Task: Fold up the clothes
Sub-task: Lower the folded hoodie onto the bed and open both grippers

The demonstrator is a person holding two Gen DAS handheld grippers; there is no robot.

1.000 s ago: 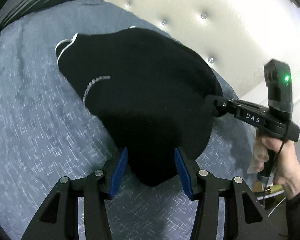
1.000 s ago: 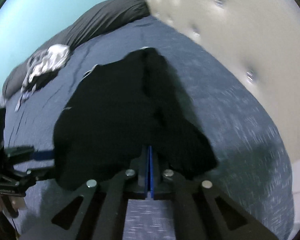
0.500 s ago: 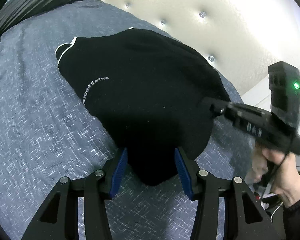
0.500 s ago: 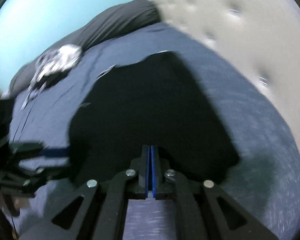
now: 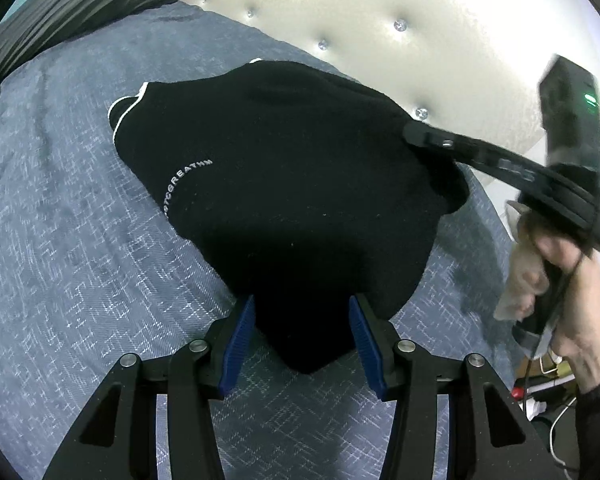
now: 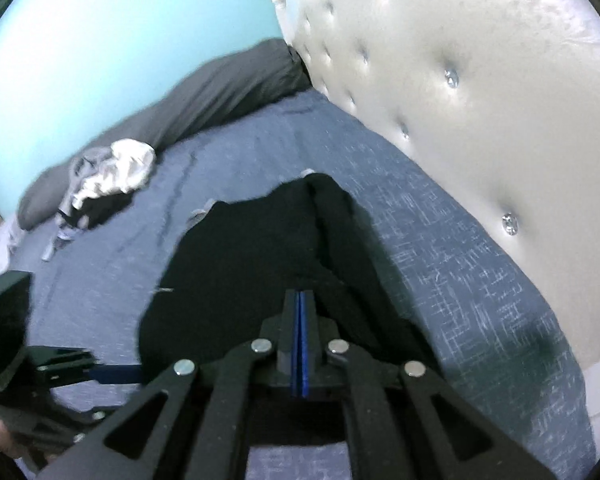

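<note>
Garment (image 5: 292, 184) seen as plain black w/ thin white edge trim & small white lettering. Bed cover (image 5: 60, 248) shown in blue-grey w/ pale crosshatch flecks. Headboard (image 5: 400, 12) rendered cream, tufted, w/ shiny crystal-like studs. Pillow (image 6: 220, 92) noted as dark grey; wall (image 6: 120, 20) as light turquoise. Crumpled cloth (image 6: 112, 172) seen white & grey. Left tongs (image 5: 302, 340) & right tongs (image 6: 299, 300) both black, pads blue; green light noted on right unit

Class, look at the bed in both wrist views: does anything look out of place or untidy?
Yes. A crumpled heap of pale clothing lies unfolded on the blue bedspread beside the grey pillow, apart from the black garment being folded. Nothing looks spilled or damaged.
</note>
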